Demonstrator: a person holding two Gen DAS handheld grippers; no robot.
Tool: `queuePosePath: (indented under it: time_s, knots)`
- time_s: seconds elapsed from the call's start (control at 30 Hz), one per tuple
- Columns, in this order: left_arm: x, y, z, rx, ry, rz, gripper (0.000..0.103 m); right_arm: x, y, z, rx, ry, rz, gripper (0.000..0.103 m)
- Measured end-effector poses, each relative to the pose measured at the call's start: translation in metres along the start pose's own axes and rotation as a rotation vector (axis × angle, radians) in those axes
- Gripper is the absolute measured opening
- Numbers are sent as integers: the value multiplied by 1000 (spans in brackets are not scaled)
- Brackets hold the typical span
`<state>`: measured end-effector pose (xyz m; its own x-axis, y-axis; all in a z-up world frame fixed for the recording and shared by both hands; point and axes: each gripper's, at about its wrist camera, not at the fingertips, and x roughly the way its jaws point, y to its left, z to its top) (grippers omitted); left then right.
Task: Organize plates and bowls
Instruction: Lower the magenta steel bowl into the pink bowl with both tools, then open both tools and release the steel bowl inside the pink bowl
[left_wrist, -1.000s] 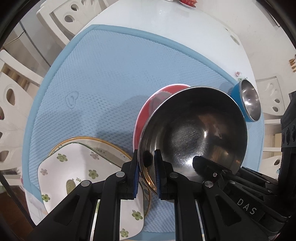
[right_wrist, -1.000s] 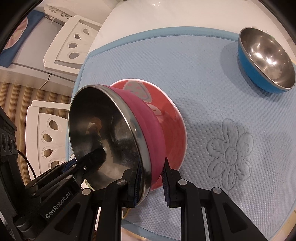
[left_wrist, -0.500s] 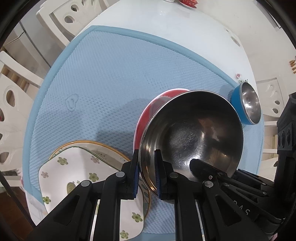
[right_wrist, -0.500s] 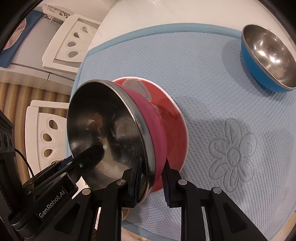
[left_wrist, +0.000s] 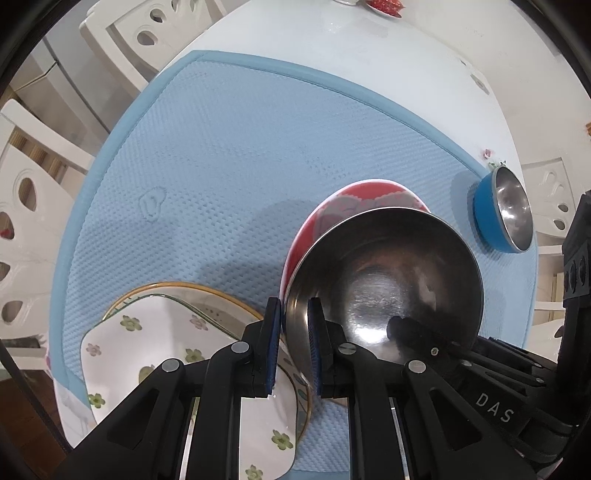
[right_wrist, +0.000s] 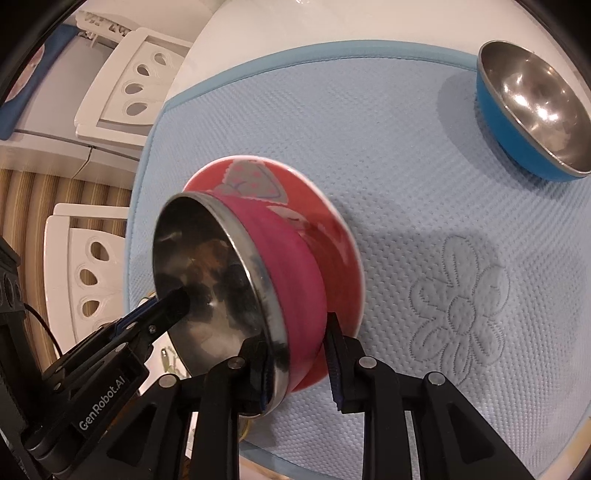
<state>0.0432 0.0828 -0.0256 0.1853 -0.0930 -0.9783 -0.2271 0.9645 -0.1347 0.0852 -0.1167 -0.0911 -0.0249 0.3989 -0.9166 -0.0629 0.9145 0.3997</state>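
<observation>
Here the left tongs (left_wrist: 294, 347) clamp the pink bowl's (right_wrist: 291, 266) steel rim; the right tongs' (right_wrist: 300, 363) jaws are opening around its wall, over the red plate (right_wrist: 332, 236).

Steel-lined pink bowl (right_wrist: 255, 280) tilted in red bowl (right_wrist: 332, 254); blue bowl (right_wrist: 532, 110) apart; floral plates (left_wrist: 177, 350) stacked.

The pink bowl (right_wrist: 291, 295) is polished metal inside, mirror-bright with smeared reflections, and its outer shell looks like smooth, faintly shiny plastic. The red plate (right_wrist: 332, 236) beneath has a glossy glazed look. The blue bowl (right_wrist: 532, 110) is the same pairing: shiny steel lining, smooth blue outside. The flowered plates (left_wrist: 177, 343) seem glazed ceramic. The mat (left_wrist: 240, 155) is matt, quilted cloth with dimpled texture; the table (left_wrist: 388, 48) is glossy white.
</observation>
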Motion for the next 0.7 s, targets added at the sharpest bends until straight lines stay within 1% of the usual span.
queuePosePath:
  time_s: [0.1,0.23,0.33,0.4,0.47,0.7]
  knots:
    - [0,-1,0,2,0,4,12,-1,-2,0,5,2,17,27]
    - [1,-2,0,-5,9,9,12,-3,-1,-2,8,5,13,27]
    - [2,0,0,-11,11,3,12,-8,-1,-3,2,-9,18,31]
    - [2,1,1,-11,12,4,12,-11,0,-2,-1,-20,20,36]
    - [2,1,2,-12,14,1,12,-13,1,-2,-7,-24,16,37]
    - [1,2,2,-13,17,-12,12,-15,0,-3,-2,-33,16,39]
